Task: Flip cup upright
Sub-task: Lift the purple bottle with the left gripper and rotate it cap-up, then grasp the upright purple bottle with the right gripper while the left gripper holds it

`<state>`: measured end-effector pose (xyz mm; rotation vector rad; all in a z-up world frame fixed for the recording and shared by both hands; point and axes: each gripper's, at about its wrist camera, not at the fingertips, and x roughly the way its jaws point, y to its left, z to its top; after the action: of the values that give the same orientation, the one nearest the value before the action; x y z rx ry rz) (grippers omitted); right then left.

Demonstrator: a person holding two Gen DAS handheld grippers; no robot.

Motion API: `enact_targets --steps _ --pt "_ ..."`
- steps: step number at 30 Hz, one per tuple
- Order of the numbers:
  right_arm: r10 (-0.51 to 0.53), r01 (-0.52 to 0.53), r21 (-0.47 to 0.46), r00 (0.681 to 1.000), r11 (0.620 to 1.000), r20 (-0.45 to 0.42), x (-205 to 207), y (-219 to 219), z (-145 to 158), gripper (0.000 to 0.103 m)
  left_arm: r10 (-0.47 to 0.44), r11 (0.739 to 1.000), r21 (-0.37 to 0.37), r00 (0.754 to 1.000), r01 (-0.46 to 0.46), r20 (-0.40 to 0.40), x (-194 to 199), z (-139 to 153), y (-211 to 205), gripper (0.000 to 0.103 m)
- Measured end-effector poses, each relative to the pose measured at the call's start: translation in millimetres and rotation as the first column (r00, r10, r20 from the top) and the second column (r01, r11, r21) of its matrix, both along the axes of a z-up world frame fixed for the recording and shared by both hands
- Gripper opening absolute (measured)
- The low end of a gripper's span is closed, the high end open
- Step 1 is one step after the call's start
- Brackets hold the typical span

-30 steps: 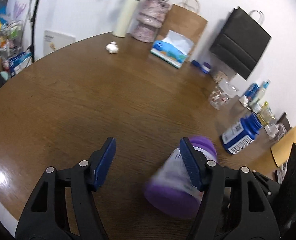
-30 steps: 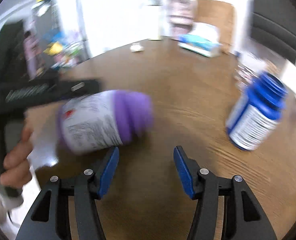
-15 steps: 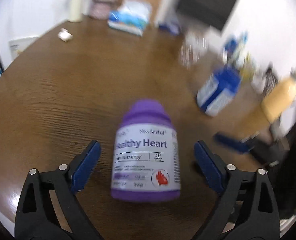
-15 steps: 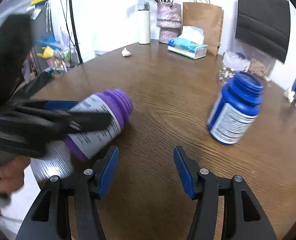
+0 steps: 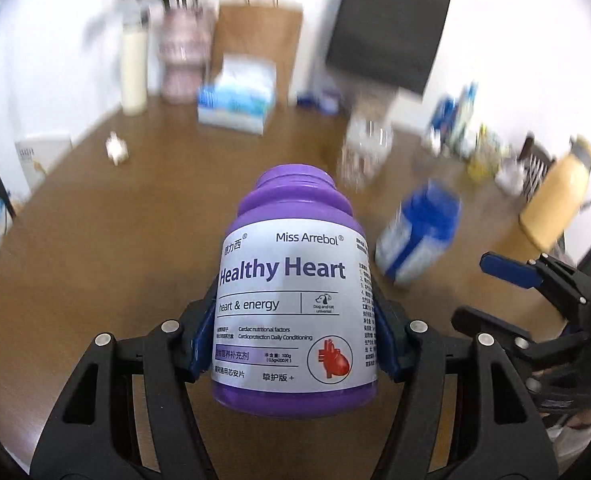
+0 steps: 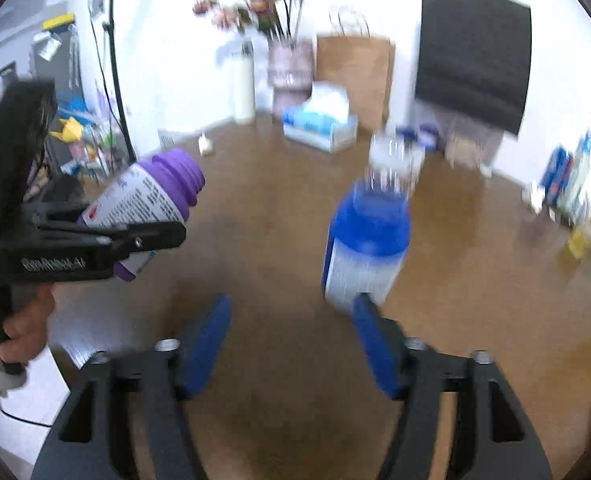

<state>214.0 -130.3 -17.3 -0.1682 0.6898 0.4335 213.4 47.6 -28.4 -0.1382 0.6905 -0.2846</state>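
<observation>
My left gripper (image 5: 293, 334) is shut on a purple bottle (image 5: 293, 292) with a white "Healthy Heart" label, held by its sides above the wooden table (image 5: 107, 248), cap end pointing away. In the right wrist view the same bottle (image 6: 143, 204) is tilted, cap up and to the right, inside the left gripper (image 6: 95, 248). My right gripper (image 6: 291, 328) is open and empty above the table. A blue bottle (image 6: 365, 248) stands just beyond its right finger; it also shows in the left wrist view (image 5: 417, 236).
At the table's far side stand a tissue box (image 5: 237, 104), a pink vase (image 5: 183, 56), a white flask (image 5: 134, 70), a brown paper bag (image 5: 257, 44) and a black bag (image 5: 387, 28). A clear packet (image 5: 365, 152) and small bottles (image 5: 461, 124) lie right.
My left gripper closed on the purple bottle and lifted it off the table, tilting its cap end upward. The right gripper stayed open and shifted toward the blue bottle.
</observation>
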Motion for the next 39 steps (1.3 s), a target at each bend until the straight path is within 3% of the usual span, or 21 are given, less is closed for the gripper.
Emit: enact_targets --steps 3,9,11,13,14,15,16,21,23,26,29,31,35,39 --pt "0.098 -0.1 0.145 0.995 0.984 0.022 21 -1 39 0.081 0.018 0.997 -0.08 0.988 -0.006 0.155 -2 26 5 0.06" --pt "0.296 -0.298 0.368 0.953 0.881 0.063 71 18 103 0.081 0.018 0.999 -0.036 0.943 -0.007 0.333 27 71 -6 0.06" --pt "0.36 -0.337 0.442 0.932 0.831 0.033 98 29 112 0.081 -0.004 1.0 -0.007 0.911 0.008 0.412 31 80 -10 0.06" --pt "0.42 -0.332 0.54 0.907 0.773 -0.043 129 33 110 0.081 -0.036 0.998 0.069 0.861 0.001 0.507 35 81 -21 0.06" --pt "0.435 -0.301 0.599 0.896 0.742 -0.089 148 32 104 0.079 -0.042 0.996 0.092 0.852 -0.007 0.522 37 77 -23 0.06" --pt "0.455 -0.284 0.644 0.883 0.71 -0.111 160 33 100 0.066 -0.042 0.995 0.099 0.855 -0.011 0.518 44 73 -25 0.059" --pt "0.467 -0.282 0.667 0.877 0.689 -0.112 166 33 98 0.065 -0.037 0.997 0.08 0.859 -0.005 0.51 51 70 -22 0.059" --pt "0.457 -0.286 0.637 0.882 0.716 -0.118 195 40 78 0.065 -0.068 0.996 0.086 0.899 0.033 0.433 82 57 -18 0.06" --pt "0.423 -0.331 0.524 0.904 0.785 -0.063 191 48 76 0.065 -0.157 0.987 0.094 0.927 0.132 0.34 102 49 -18 0.065" --pt "0.407 -0.412 0.258 0.91 0.874 0.073 174 62 78 0.065 -0.244 0.97 0.077 0.932 0.232 0.268 124 44 -10 0.065" --pt "0.426 -0.441 0.051 0.886 0.896 0.183 157 76 70 0.065 -0.27 0.963 0.044 0.933 0.267 0.237 135 39 -3 0.062" --pt "0.424 -0.44 0.045 0.886 0.897 0.189 159 76 63 0.066 -0.265 0.964 0.065 0.935 0.257 0.235 137 34 -5 0.062" --pt "0.403 -0.418 0.126 0.906 0.9 0.133 172 68 48 0.067 -0.249 0.967 0.103 0.945 0.231 0.211 140 23 -11 0.061" --pt "0.369 -0.388 0.114 0.916 0.915 0.155 155 65 40 0.067 -0.243 0.97 0.074 0.944 0.232 0.222 122 16 -17 0.061"
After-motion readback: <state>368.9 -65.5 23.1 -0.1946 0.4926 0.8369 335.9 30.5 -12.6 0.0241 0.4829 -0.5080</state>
